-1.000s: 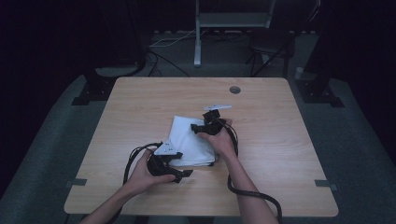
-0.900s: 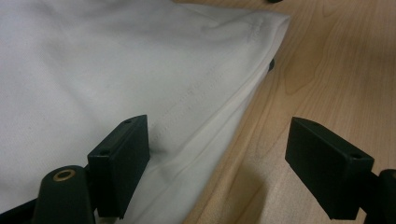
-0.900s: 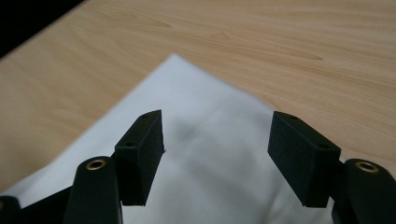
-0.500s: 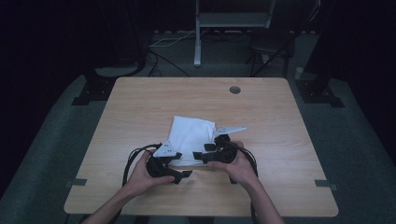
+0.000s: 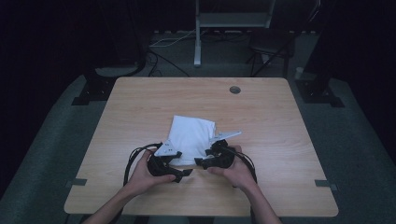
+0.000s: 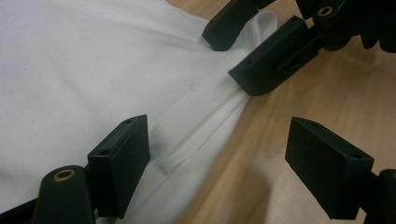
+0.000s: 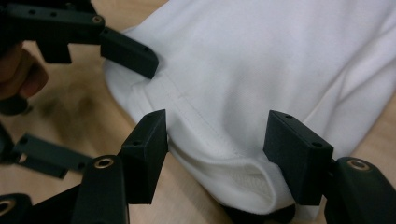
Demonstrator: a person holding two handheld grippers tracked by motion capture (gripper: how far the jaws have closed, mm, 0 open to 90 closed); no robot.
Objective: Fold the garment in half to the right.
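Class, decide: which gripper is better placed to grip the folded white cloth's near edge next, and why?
Probably the right gripper: its open jaws already straddle the hem of the folded white cloth. The left gripper has one jaw over the cloth and one over bare table.

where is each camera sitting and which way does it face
High view: above the person's side, looking forward and down on the table; both forearms, left gripper, right gripper.
Left gripper view: rides that gripper, looking along its open jaws at the white cloth hem; the right gripper shows beyond.
Right gripper view: looks along its open jaws, which have just been closing, straddling the cloth's folded edge.
All share the cloth.
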